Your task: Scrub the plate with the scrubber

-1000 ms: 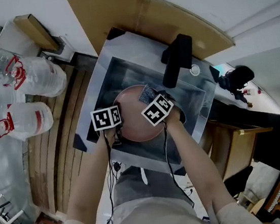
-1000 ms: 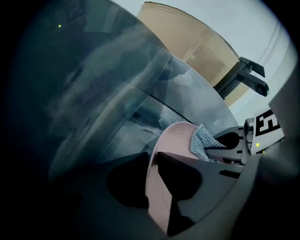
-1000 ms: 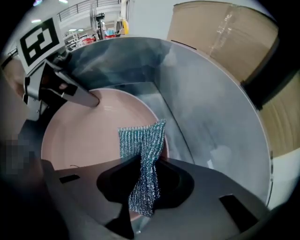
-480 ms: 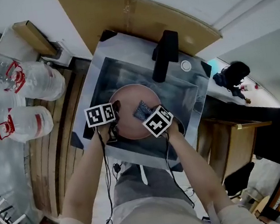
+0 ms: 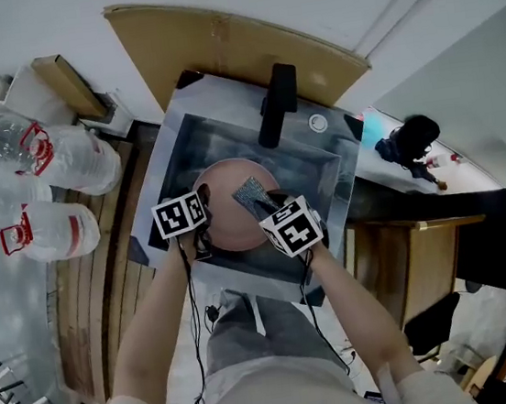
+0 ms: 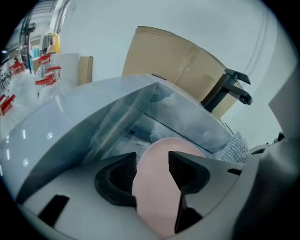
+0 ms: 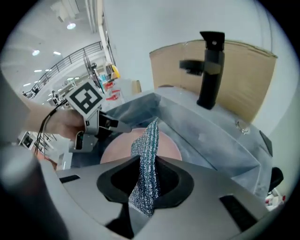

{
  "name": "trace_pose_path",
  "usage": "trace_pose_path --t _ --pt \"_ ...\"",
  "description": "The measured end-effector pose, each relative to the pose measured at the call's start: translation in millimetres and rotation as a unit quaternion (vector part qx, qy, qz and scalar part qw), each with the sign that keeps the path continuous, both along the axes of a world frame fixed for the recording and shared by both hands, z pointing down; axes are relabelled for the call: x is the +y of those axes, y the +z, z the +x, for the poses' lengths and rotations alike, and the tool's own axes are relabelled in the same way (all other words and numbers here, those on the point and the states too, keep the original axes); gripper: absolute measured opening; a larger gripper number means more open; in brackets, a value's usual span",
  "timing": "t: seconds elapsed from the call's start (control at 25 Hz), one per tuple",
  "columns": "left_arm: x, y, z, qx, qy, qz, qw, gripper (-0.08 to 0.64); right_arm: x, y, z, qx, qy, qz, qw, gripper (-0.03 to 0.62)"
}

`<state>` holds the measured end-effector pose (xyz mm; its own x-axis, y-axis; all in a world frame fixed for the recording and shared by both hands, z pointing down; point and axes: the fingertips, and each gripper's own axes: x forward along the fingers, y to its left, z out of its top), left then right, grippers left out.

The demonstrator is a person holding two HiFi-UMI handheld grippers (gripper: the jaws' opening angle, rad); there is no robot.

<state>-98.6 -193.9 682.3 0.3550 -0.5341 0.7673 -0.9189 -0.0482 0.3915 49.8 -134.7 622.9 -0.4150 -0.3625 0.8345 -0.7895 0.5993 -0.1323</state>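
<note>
The pink plate lies in the steel sink, in the near left part of it. The left tool is at the plate's left edge. Its jaws have just been opening and now stand apart. The plate's rim shows in the gap between them, but the pads do not press on it. The right tool is clenched on the scrubber, a shiny grey woven cloth that sticks up out of the jaws. The scrubber is over the right part of the plate. No view shows if it touches the plate. A black tap stands at the far side of the sink. A brown cardboard sheet leans behind it. Big clear water bottles stand on the floor to the left.
</note>
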Motion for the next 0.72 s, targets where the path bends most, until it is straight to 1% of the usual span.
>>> trace_pose_path --t 0.16,0.24,0.28,0.32,0.36,0.4,0.48,0.6,0.72 --pt "-1.1 -35.4 10.8 0.008 0.009 0.033 0.9994 0.225 -9.6 -49.2 3.4 -0.041 0.021 0.049 0.998 0.104" --pt "-1.5 -62.0 17.4 0.006 0.024 0.064 0.9976 0.225 -12.9 -78.4 5.4 -0.061 0.029 0.078 0.995 0.104" --pt "-2.6 -78.6 19.7 0.004 0.030 0.088 0.9956 0.224 -14.1 -94.0 6.5 -0.071 0.033 0.092 0.993 0.104" --pt "-3.9 -97.3 20.3 -0.001 0.032 0.117 0.9926 0.201 -14.9 -110.1 7.6 -0.083 0.037 0.106 0.990 0.104" --pt "-4.6 -117.1 19.6 -0.008 0.032 0.147 0.9886 0.160 -15.1 -126.7 8.6 -0.098 0.043 0.117 0.987 0.104" --pt "-4.4 -136.4 18.9 -0.013 0.032 0.173 0.9843 0.141 -15.0 -143.8 9.7 -0.116 0.051 0.127 0.984 0.104" --pt "-2.7 -172.0 18.5 -0.021 0.037 0.212 0.9763 0.139 -15.7 -179.4 12.5 -0.150 0.066 0.146 0.976 0.104" --pt "1.9 -219.2 14.7 -0.029 0.051 0.251 0.9663 0.130 -17.8 -234.2 13.4 -0.179 0.071 0.190 0.963 0.104" --pt "8.8 -258.6 10.9 -0.037 0.069 0.281 0.9566 0.114 -17.4 -279.7 13.4 -0.186 0.066 0.235 0.952 0.104"
